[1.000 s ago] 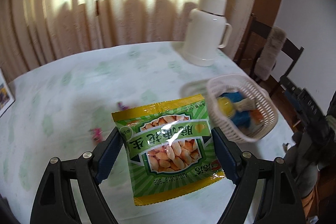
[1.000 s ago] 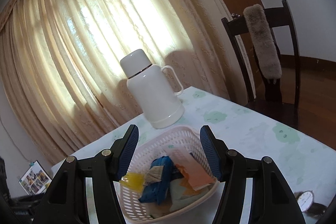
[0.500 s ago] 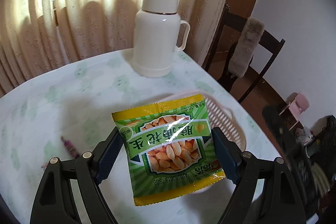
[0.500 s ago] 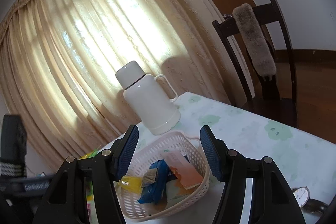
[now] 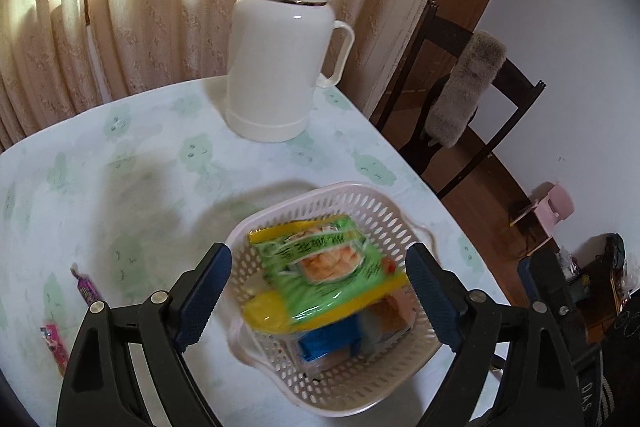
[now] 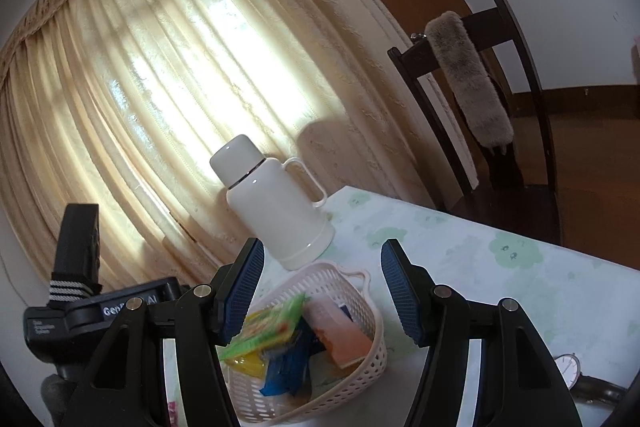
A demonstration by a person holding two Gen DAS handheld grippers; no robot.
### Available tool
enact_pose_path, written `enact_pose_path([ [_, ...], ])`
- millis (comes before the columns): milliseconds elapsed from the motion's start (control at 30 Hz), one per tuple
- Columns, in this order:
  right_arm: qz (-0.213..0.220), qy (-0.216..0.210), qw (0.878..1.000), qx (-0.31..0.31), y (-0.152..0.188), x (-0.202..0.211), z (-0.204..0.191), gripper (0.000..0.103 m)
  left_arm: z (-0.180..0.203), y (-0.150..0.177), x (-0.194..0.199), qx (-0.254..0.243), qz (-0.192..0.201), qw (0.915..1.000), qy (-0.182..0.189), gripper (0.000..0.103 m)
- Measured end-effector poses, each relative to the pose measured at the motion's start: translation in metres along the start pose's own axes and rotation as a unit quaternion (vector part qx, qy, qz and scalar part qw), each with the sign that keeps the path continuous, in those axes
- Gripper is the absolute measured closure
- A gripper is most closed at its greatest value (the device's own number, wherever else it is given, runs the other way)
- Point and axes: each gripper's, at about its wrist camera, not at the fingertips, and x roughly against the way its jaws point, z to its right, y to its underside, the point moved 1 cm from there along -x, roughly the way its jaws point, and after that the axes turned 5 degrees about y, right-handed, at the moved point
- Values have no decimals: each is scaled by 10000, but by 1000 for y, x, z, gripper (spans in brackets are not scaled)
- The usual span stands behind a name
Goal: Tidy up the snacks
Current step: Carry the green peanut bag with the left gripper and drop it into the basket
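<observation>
My left claw [image 5: 320, 291] has just been opening, pads clear of the green peanut bag [image 5: 328, 267], print blurred, in the white basket [image 5: 360, 203]. Right claw [image 6: 322, 291] open, empty.

— Left hand-held gripper [image 5: 318, 289]? Jaws just opened wider, well clear of the green peanut packet [image 5: 326, 267].
— And the packet? Blurred, tilted, inside the white basket [image 5: 360, 199], atop blue and yellow snacks.
— Elsewhere on the surface [image 5: 140, 167]? White flask [image 5: 280, 55] behind; two small candies [image 5: 86, 289] at left.
</observation>
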Motion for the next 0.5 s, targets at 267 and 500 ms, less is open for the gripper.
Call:
enact_pose_path([
  [267, 5, 50, 10000, 35, 3, 0, 0, 41, -12, 5, 12, 130, 62, 9999, -66, 17],
  [500, -10, 40, 9998, 214, 7, -1, -7, 41, -11, 13, 28, -47, 248, 9991, -327, 17],
])
